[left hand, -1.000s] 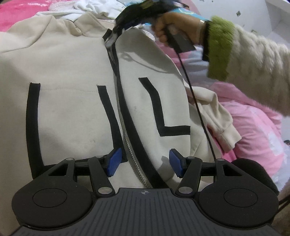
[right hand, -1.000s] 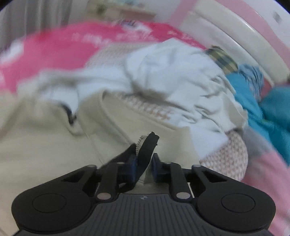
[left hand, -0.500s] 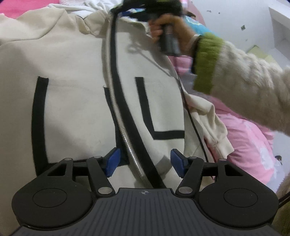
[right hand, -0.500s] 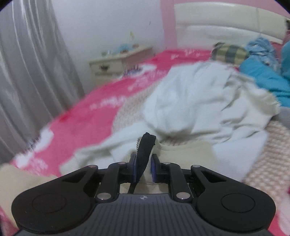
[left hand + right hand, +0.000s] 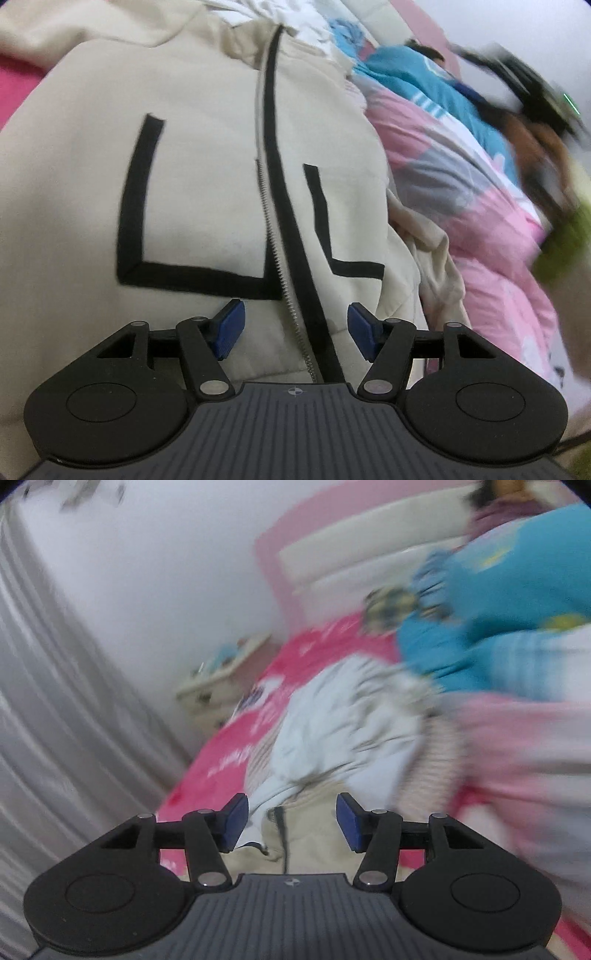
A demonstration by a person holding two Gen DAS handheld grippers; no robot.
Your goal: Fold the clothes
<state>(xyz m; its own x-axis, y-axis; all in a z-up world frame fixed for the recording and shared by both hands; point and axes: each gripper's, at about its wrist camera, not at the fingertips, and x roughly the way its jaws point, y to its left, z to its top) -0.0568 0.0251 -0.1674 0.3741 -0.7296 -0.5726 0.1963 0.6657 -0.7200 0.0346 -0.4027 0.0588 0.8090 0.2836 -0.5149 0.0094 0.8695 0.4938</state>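
Here the left gripper [image 5: 293, 328] hung wide apart over the cream jacket's [image 5: 199, 192] zipper [image 5: 273, 236]; the right gripper [image 5: 288, 821] gaped wide, empty, above its far collar.

The right tool [image 5: 291, 821] was pinching the black zip edge at the top of the cream jacket [image 5: 207, 155]. Now its two blue pads are wide apart and nothing is between them. It has let go and pulled away to the right; in the left view it is a blurry dark shape [image 5: 524, 85] far off on the right, with the hand [image 5: 539, 147] smeared under it. The jacket's right front, which was lifted and pulled, now lies flat with the zip [image 5: 275, 236] running straight. The right tool's view has swung and gone blurry.
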